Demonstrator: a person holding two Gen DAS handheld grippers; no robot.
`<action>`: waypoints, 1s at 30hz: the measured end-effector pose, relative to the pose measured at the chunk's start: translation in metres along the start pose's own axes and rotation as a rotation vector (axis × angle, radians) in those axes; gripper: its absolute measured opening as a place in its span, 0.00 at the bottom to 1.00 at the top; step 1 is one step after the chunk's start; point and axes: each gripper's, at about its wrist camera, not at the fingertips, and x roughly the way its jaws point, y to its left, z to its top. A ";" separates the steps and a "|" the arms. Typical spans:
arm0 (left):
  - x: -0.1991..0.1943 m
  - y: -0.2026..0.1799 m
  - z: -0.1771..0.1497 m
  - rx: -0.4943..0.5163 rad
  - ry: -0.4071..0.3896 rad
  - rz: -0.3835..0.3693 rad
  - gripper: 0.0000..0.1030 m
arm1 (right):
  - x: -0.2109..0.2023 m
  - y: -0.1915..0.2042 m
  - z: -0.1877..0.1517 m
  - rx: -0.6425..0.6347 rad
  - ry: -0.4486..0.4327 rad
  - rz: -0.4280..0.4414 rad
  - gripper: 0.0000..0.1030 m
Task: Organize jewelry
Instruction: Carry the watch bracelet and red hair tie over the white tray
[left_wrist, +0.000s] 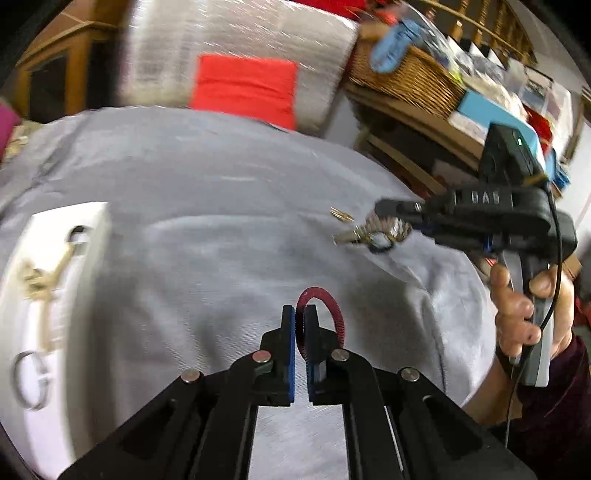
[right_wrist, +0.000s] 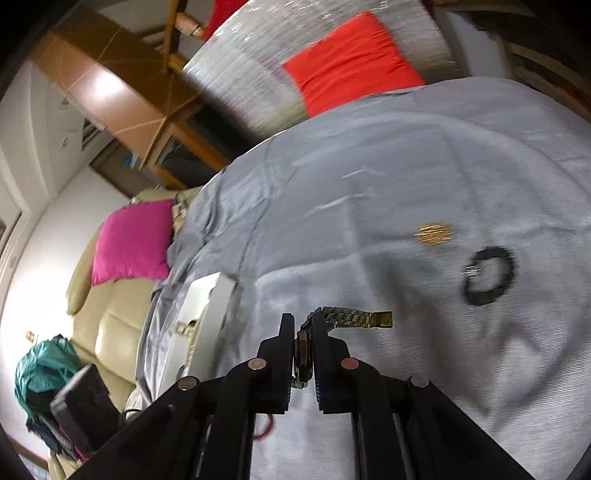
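The one legible marking is a row of raised letters reading "DAS" on the side of the black body of the right gripper (left_wrist: 391, 210), as the left wrist view shows it, set just behind its fingers and ahead of the handle that a hand (left_wrist: 524, 314) grips; the letters are the same dark colour as the body and stand out only by relief; the white box (left_wrist: 48, 295) at the left edge of the grey cloth (left_wrist: 221, 221) carries no writing that can be made out; the items on the wooden shelves at the upper right are too blurred to read
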 end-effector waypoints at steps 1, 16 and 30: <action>-0.013 0.010 -0.002 -0.024 -0.018 0.027 0.04 | 0.006 0.011 -0.003 -0.020 0.011 0.017 0.10; -0.128 0.153 -0.054 -0.259 -0.050 0.309 0.04 | 0.083 0.179 -0.065 -0.240 0.152 0.218 0.10; -0.107 0.192 -0.080 -0.308 0.047 0.278 0.04 | 0.177 0.263 -0.107 -0.325 0.333 0.218 0.10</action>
